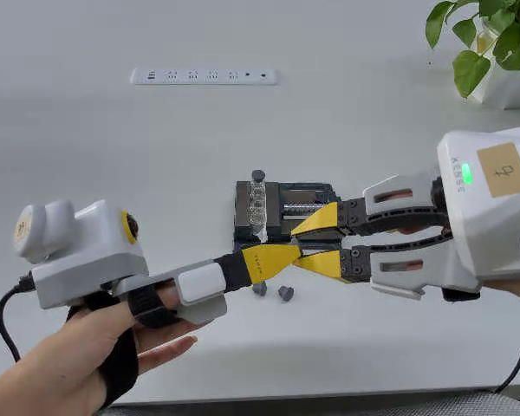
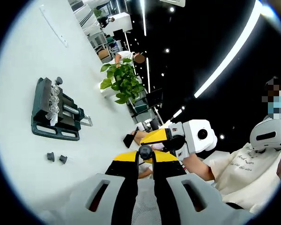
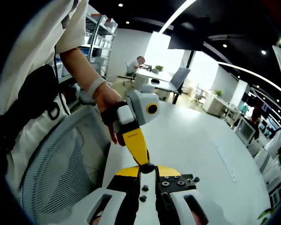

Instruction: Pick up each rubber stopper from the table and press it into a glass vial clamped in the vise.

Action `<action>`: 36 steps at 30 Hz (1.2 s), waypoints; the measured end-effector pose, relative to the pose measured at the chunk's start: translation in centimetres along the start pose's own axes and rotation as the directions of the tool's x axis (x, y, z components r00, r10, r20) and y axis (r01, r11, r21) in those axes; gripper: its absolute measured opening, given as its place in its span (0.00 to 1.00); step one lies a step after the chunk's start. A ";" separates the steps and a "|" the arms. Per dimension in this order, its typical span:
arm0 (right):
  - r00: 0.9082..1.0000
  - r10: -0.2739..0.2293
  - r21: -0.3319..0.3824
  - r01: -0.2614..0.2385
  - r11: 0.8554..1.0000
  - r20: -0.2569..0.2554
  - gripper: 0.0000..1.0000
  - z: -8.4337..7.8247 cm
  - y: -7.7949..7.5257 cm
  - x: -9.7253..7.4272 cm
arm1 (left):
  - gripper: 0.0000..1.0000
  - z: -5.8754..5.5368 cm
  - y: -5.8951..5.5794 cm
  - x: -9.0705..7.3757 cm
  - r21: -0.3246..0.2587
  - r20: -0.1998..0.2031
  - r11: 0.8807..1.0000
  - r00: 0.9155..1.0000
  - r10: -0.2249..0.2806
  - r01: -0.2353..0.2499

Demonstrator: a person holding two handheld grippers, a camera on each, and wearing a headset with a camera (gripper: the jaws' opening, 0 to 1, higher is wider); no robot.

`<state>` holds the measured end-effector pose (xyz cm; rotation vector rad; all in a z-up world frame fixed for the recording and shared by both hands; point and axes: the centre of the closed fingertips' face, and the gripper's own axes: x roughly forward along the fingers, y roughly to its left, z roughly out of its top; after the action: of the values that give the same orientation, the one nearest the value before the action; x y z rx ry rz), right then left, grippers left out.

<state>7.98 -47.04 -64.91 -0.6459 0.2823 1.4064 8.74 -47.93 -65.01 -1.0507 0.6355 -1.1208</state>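
Mid-frame in the head view, the left gripper and right gripper meet tip to tip. Both are pinched nearly closed on 1 rubber stopper, probably a handover to reorient it. Just above them the vise clamps the vials, and 2 spare stoppers lie below.

The head camera looks down on the vise from close above. The two gripper cameras sit low, facing each other, very near. All three see the vise.
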 end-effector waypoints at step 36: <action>0.972 0.132 0.070 -0.148 0.987 0.195 0.12 6.0 2.2 -2.5 | 0.06 -0.6 -6.1 -1.7 -0.220 -0.137 0.917 0.920 -0.366 0.332</action>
<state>4.33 -45.65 -59.29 -0.4250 0.2369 1.5713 5.14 -46.92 -59.87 -1.2759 0.7237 -1.5010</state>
